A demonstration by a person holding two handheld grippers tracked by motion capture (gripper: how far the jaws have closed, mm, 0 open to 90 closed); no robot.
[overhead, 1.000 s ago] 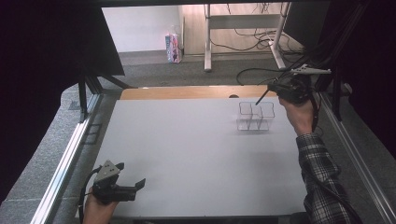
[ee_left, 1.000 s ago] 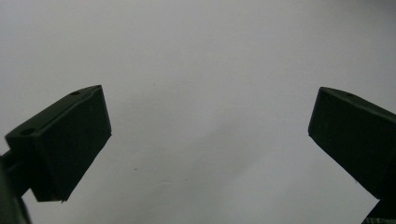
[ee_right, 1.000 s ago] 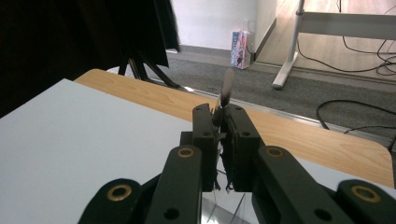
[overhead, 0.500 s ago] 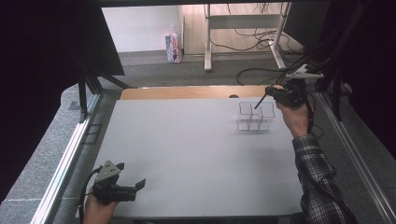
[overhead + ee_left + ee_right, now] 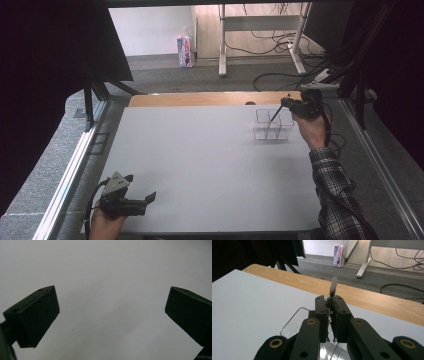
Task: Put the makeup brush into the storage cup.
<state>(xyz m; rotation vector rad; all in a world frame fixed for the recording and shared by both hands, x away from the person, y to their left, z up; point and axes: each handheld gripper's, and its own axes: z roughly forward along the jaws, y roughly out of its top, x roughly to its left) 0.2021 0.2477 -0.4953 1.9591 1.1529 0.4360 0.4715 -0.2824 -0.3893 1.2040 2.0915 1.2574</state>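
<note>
Right tool [image 5: 283,102]: jaws closed on a thin dark stick [image 5: 275,114], slanting down into the clear compartment box [image 5: 272,125].
Clear box: far right of the white bench [image 5: 200,165].
Left tool [image 5: 150,196]: jaws wide, empty, near-left bench corner.

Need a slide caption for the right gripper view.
Right tool shut on a thin stick, above a clear plastic organizer on the white table.

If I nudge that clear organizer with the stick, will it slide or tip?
Probably slides: the organizer looks like thin clear plastic with empty compartments, so likely light, and it sits flat on the smooth white table. Tipping seems unlikely if pushed low; its base looks wide. The stick, in the right tongs, seems thin and may flex.
</note>
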